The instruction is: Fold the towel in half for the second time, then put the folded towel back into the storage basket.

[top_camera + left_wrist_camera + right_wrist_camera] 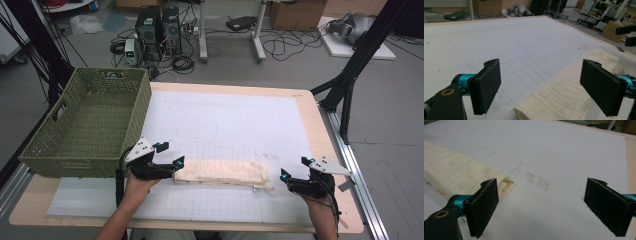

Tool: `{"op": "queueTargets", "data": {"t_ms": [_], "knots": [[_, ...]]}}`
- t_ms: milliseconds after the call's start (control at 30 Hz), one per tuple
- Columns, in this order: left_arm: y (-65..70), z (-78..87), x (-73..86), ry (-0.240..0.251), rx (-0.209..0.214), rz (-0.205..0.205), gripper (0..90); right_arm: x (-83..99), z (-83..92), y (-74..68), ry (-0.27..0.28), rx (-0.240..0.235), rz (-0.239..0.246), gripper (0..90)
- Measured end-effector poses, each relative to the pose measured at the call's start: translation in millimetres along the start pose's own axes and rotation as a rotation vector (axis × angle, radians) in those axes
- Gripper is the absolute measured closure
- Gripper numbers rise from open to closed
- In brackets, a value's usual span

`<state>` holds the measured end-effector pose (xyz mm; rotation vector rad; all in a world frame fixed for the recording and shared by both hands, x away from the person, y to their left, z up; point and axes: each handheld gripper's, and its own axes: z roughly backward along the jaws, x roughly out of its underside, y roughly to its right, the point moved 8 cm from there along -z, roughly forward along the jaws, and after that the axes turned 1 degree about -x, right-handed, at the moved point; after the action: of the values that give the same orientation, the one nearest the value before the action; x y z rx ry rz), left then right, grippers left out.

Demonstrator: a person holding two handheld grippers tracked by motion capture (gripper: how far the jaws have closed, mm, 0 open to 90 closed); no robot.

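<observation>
Viewing from above, I see the table (320, 130) carrying a green wicker basket (90, 125) at its left. A folded cream towel (220, 172) lies along the near edge. My left gripper (175, 162) and right gripper (287, 176) flank its ends, jaws spread wide, gripping nothing.

The high view looks forward and down over the table (320, 125). Each gripper view sits low and close above the mat (499, 37), both sharing the folded cloth (220, 172).
</observation>
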<state>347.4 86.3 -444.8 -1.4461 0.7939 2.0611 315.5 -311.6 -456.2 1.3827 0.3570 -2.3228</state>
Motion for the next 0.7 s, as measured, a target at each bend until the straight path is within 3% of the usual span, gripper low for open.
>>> {"op": "queueTargets", "data": {"t_ms": [167, 267, 400, 700], "knots": [[-3.0, 3.8, -1.1, 0.005, -0.010, 0.006, 17.8, -0.6, -1.5, 1.4, 0.001, 0.014, -0.002, 11.8], [-4.8, 4.4, 0.2, -0.022, -0.021, 0.000, 18.7, -0.6, -0.6, 1.4, 0.001, 0.020, -0.001, 11.8], [-5.5, 6.3, -2.2, -0.003, -0.032, 0.010, 18.7, -1.1, 2.1, 3.6, 0.010, 0.028, -0.009, 11.8], [-8.2, 4.6, 0.5, -0.016, -0.035, 0.014, 18.6, -0.5, 0.5, 5.0, 0.007, 0.027, -0.006, 11.8]]}}
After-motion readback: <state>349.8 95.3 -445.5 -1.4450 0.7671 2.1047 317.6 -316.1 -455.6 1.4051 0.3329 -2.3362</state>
